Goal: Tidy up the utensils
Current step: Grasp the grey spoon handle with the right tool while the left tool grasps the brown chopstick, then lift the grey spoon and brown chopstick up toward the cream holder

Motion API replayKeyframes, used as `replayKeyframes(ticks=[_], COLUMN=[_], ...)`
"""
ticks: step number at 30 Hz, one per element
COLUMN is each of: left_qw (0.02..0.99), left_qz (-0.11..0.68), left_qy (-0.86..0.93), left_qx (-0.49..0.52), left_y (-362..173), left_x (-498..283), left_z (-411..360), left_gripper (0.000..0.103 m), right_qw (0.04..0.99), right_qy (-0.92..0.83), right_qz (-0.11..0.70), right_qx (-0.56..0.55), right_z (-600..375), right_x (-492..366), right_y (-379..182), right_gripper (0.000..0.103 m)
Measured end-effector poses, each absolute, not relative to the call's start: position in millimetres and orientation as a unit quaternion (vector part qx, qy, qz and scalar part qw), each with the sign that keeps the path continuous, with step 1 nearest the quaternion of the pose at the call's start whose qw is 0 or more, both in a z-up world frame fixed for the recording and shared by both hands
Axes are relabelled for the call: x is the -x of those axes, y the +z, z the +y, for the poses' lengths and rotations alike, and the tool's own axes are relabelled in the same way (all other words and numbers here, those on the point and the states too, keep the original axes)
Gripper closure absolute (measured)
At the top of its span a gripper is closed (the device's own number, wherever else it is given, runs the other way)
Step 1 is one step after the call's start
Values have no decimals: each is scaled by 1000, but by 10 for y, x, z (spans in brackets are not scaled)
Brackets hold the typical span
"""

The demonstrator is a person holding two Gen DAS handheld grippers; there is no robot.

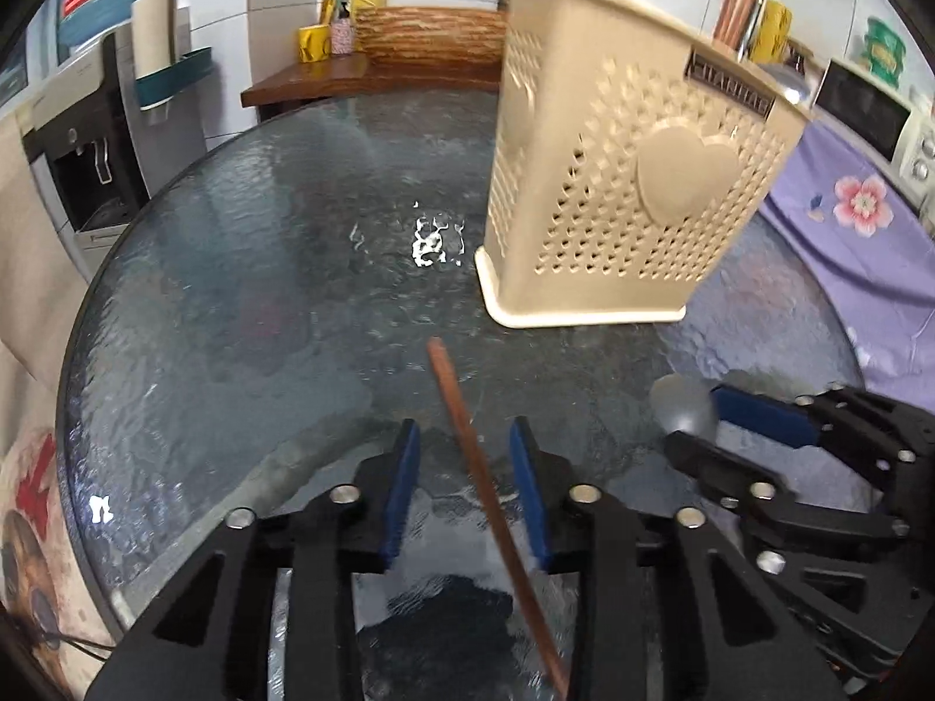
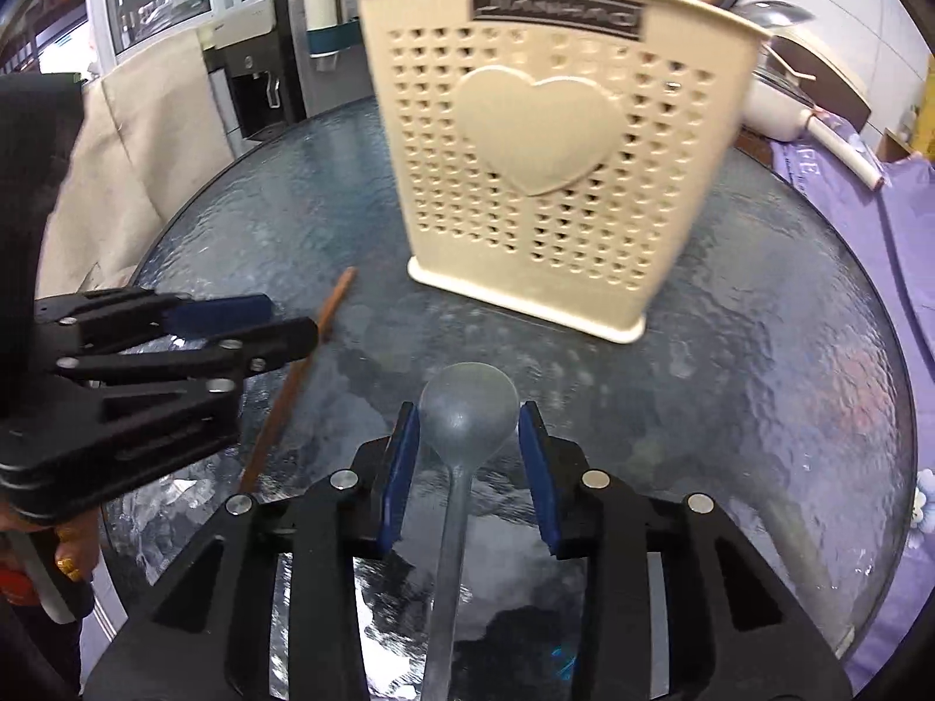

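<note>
A beige perforated utensil holder with a heart on its side stands upright on the round glass table. Brown chopsticks and a metal spoon stick out of its top. A single brown chopstick lies between the blue pads of my left gripper, with a gap on each side. My right gripper is shut on the bowl of a grey metal spoon, whose handle runs back under the camera.
A water dispenser stands left of the table and a wooden shelf with bottles behind it. Purple flowered cloth covers the surface at right, under a microwave. A person's hand shows at lower left.
</note>
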State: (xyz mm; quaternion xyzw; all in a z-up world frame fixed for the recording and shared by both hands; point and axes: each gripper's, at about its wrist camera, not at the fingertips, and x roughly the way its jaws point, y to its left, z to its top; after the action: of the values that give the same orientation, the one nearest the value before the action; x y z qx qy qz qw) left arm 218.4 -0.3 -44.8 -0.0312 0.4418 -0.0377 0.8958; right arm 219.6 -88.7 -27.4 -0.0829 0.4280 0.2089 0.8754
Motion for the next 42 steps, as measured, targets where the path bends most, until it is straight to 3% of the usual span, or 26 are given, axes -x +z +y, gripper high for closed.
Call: replayKeyframes(ticks=[7,22,42], left_qw=[892,896,949], left_qz=[452,444,306], left_qy=[-24,-26,-71], left_qx=[0,2,39], left_y=[-534,-498,613], left_x=[-2294,-2321,-1692], left_z=[-193,-242,-66], left_gripper=[94,96,96], right_qw=[880,884,909], right_qy=[206,222,277], right_qz=[422,407,311], right_qx=[78,64,10], right_z=[-965,-1067,-1293], right_x=[-2178,-2080,-1779], right_y=[-230,-165,611], right_gripper=[67,67,67])
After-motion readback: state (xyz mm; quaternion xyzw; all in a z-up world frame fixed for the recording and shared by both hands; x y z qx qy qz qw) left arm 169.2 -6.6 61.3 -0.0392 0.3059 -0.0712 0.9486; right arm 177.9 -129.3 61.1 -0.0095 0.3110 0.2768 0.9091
